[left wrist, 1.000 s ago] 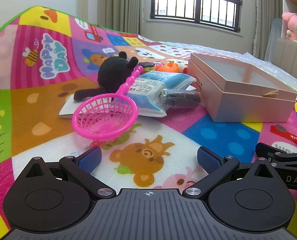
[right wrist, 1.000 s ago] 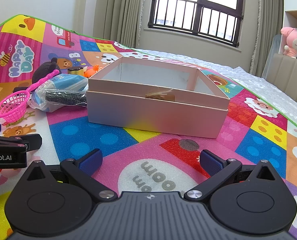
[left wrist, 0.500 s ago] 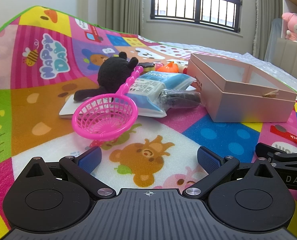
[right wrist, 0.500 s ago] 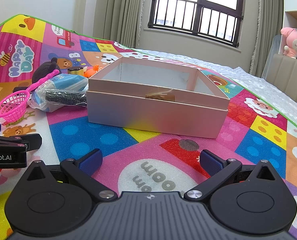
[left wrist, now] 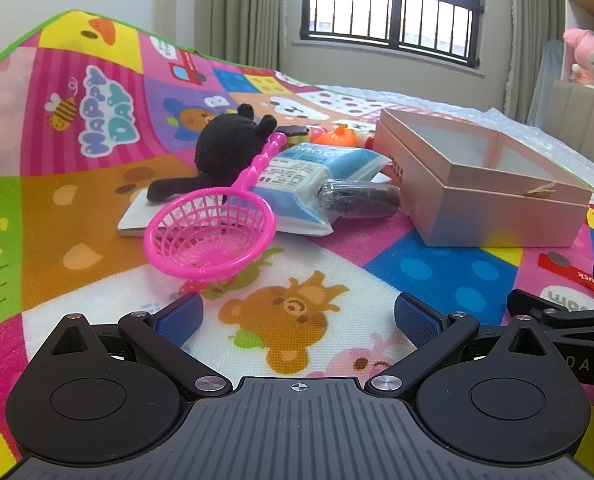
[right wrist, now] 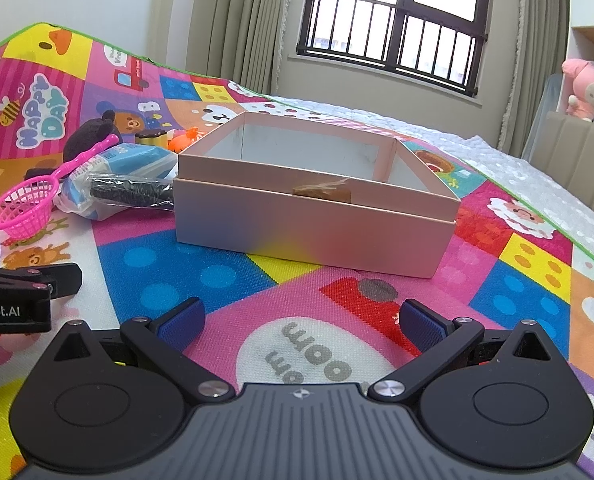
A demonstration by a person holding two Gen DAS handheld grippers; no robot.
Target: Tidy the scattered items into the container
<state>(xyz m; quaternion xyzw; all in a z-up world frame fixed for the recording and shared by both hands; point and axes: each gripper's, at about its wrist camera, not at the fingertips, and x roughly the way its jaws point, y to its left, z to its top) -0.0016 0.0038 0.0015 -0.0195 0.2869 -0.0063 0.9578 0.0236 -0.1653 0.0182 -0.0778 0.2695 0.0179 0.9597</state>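
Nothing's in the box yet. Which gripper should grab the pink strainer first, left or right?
Left, most likely. The left gripper is open and faces the pink strainer just ahead on the mat. The right gripper, also open, points at the box, with the strainer far off to its left.

A pale pink cardboard box (right wrist: pixel 317 224) is sitting open on the play mat, its inside bare apart from a small tan tag with string hanging over the near wall. Just left of it the scattered items are lying in a heap. A bright pink plastic strainer (left wrist: pixel 209 236) is resting nearest, its handle leaning up against a black plush toy (left wrist: pixel 225 148). A blue-and-white packet (left wrist: pixel 309 184) is lying flat beside the plush, and a clear-wrapped black roll (left wrist: pixel 357 200) is lying on the packet, its end almost touching the box. An orange toy (left wrist: pixel 337 138) is peeking out behind the heap.
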